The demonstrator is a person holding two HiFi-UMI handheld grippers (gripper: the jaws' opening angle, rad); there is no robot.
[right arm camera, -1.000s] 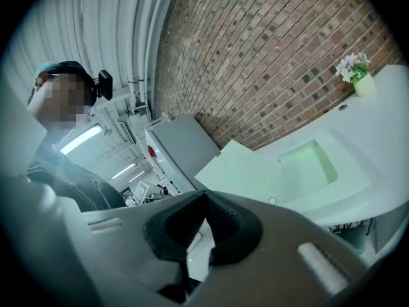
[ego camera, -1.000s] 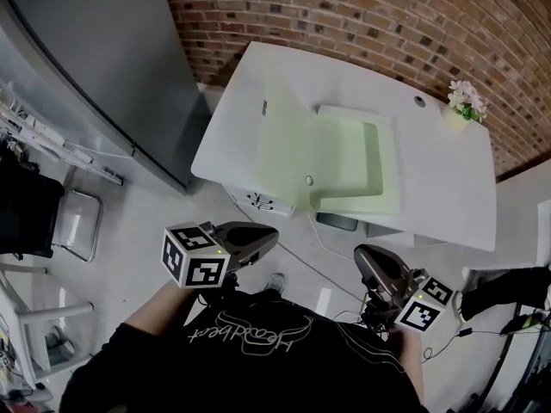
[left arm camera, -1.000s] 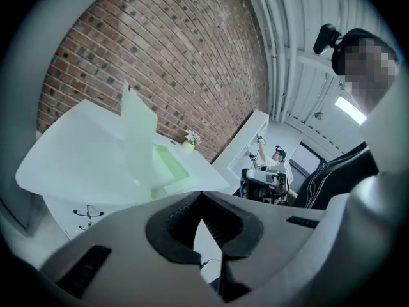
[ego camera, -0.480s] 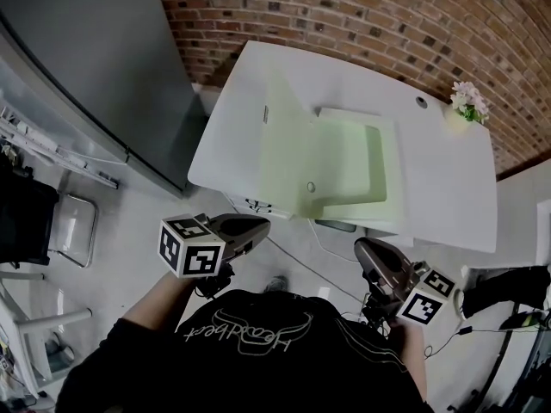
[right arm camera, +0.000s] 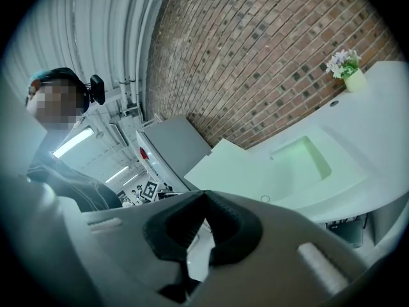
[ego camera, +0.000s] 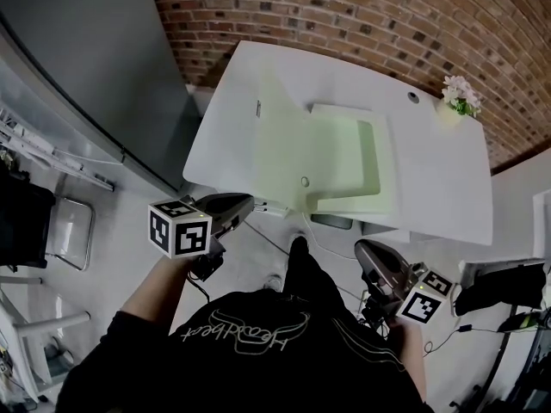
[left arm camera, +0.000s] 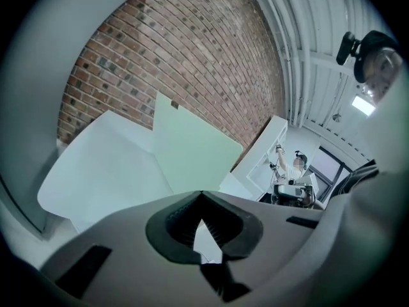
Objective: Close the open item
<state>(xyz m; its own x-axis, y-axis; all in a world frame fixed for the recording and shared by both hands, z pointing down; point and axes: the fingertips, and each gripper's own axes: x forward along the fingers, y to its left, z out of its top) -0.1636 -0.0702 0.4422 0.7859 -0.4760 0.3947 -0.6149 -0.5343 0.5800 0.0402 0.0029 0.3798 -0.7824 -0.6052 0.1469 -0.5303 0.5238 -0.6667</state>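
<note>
Pale-green flat lid (ego camera: 277, 140) stands open on white desk (ego camera: 439, 179), its green well (ego camera: 349, 157) bare. My L gripper (ego camera: 248, 201) & R gripper (ego camera: 359, 249): clenched, empty. Lid's hinge hard to make out.

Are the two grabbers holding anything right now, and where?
Nothing is held. The left gripper and the right gripper are both shut on nothing, apart from the desk's open lid.

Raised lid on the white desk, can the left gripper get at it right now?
Probably yes. The left gripper, shut and empty, hangs just off the desk's near edge, and nothing stands between it and the raised lid. It would need to move forward.
</note>
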